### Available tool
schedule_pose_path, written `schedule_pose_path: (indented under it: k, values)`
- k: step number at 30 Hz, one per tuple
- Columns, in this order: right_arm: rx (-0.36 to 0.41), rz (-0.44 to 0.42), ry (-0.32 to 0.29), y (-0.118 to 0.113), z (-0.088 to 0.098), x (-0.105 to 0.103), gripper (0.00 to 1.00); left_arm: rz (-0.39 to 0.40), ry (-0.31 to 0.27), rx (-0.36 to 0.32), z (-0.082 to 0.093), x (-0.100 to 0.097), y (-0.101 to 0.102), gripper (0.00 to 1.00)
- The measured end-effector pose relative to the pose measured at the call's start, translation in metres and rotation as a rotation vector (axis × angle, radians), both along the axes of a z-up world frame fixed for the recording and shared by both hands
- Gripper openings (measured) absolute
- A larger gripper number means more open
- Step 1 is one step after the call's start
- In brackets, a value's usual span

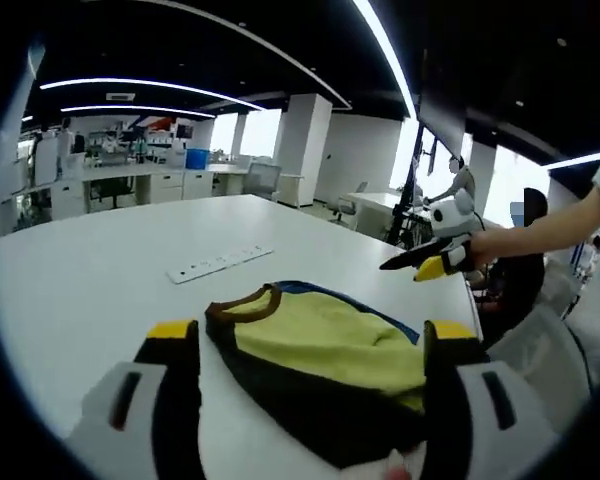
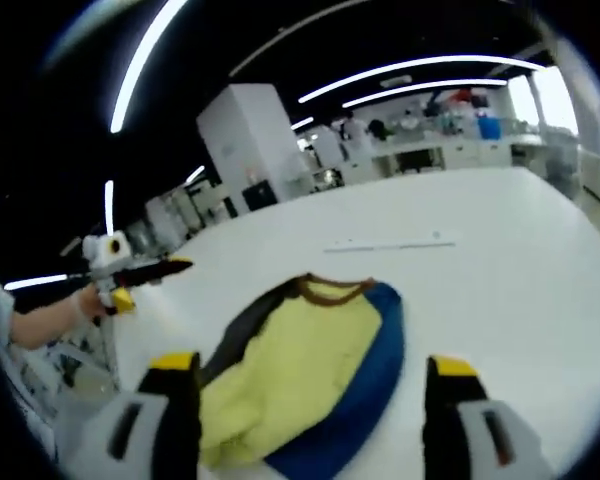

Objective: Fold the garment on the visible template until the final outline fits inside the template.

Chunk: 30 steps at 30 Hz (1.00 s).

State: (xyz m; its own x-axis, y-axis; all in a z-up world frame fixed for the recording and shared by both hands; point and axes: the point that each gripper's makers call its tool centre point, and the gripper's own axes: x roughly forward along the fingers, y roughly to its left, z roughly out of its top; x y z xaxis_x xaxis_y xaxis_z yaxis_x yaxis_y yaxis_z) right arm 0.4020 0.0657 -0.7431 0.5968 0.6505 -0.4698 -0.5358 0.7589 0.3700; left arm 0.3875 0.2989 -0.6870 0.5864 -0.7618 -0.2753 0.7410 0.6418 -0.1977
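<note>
The garment (image 1: 320, 350), yellow with a brown collar and dark and blue panels, lies crumpled on the white bench (image 1: 100, 280). In the left gripper view it sits between the jaws of the left tool (image 1: 310, 345), which stand wide with nothing clamped. That view also shows the right tool (image 1: 430, 262) held in a person's hand (image 1: 480, 245) above the bench's far edge; its jaws look nearly together, though it is too small to be sure. The right gripper view shows the garment's (image 2: 300, 380) blue side more fully, lying between the wide, empty jaws of the right tool (image 2: 310, 380), with the left tool (image 2: 130, 275) off to the side in a hand (image 2: 80, 305). A pale strip (image 1: 220, 264) lies flat on the bench beyond the collar. Around the bench is an open office with white columns (image 1: 305, 145), desks and long ceiling lights (image 1: 140, 85).
</note>
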Motion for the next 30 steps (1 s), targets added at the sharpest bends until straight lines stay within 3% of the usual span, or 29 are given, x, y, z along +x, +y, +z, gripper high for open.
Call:
schedule_pose_path:
  k: [12, 20, 25, 30]
  values:
    - [-0.028, 0.003, 0.074, -0.021, -0.026, -0.044, 0.85, 0.029, 0.034, -0.025, -0.011, -0.032, -0.001, 0.86]
    - [-0.026, -0.006, 0.091, -0.028, -0.038, -0.046, 0.78, 0.045, 0.044, -0.050, -0.018, -0.032, -0.002, 0.83]
    - [-0.025, -0.001, 0.105, -0.029, -0.043, -0.053, 0.72, 0.043, 0.016, -0.075, -0.005, -0.035, -0.009, 0.83]
    - [-0.010, 0.007, 0.117, -0.027, -0.047, -0.055, 0.69, 0.046, 0.006, -0.067, -0.005, -0.037, -0.009, 0.83]
